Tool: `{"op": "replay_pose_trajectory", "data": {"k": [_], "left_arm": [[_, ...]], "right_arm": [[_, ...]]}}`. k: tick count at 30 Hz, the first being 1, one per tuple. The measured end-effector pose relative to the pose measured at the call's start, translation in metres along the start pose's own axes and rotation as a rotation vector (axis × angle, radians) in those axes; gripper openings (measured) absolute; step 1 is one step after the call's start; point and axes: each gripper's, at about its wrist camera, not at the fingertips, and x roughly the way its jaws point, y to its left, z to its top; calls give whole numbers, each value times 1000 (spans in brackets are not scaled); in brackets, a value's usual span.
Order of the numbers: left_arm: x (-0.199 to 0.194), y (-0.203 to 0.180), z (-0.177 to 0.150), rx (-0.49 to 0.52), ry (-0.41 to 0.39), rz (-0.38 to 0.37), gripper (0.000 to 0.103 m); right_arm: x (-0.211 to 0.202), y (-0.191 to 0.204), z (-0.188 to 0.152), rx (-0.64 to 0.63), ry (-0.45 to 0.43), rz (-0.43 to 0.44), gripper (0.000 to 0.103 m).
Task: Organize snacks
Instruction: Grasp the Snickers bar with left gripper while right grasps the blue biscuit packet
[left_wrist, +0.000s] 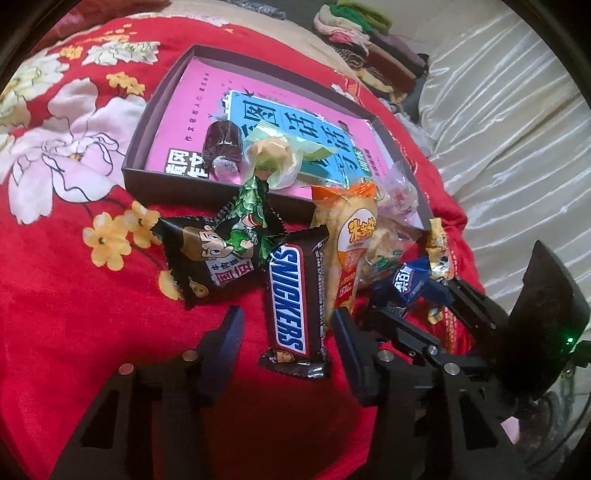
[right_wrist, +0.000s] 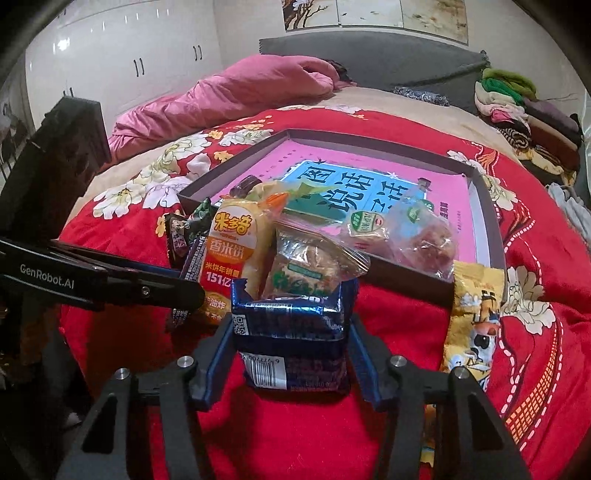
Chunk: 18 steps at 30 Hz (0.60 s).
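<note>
A dark shallow box (left_wrist: 147, 122) (right_wrist: 495, 236) with a pink book inside lies on the red flowered bedspread. It holds a dark wrapped sweet (left_wrist: 221, 142) and a pale green-wrapped snack (left_wrist: 273, 155). In front lies a pile: a Snickers bar (left_wrist: 291, 299), a brown cartoon packet (left_wrist: 207, 254), an orange rice-cracker pack (left_wrist: 351, 243) (right_wrist: 232, 243). My left gripper (left_wrist: 286, 332) is open, its fingers either side of the Snickers bar. My right gripper (right_wrist: 291, 332) has its fingers against both sides of a blue packet (right_wrist: 291, 332) (left_wrist: 406, 284).
A yellow cartoon packet (right_wrist: 472, 314) lies right of the blue one. Clear-wrapped snacks (right_wrist: 421, 236) rest on the box's near rim. Folded clothes (right_wrist: 517, 103) are stacked at the back right, a pink duvet (right_wrist: 229, 96) at the back, a white cloth (left_wrist: 498, 129) to the right.
</note>
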Motion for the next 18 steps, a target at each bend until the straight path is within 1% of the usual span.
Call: {"op": "replay_pose_trajectory", "data": {"k": [3,4,6,8,9,18], "left_arm": [[0,6,0,-29,-4,-42,51],[1,8,1,-42,-5,-59,49],[2,8,4,-53,-5,-83,45],[3,9,4,-54,-4,-104,37],[3,9,5,-56,-3,-111,37],[-2,7,3,-53,-5,-112,31]], "right_arm": [[0,0,0,-1,1,1,57],[0,0,0,-3,2,0,57],[0,1,0,-5,3,1,57],[1,1,1,-6,4,1,57],[1,1,0,-5,4,1,57],[0,2,1,1,-2,9,57]]}}
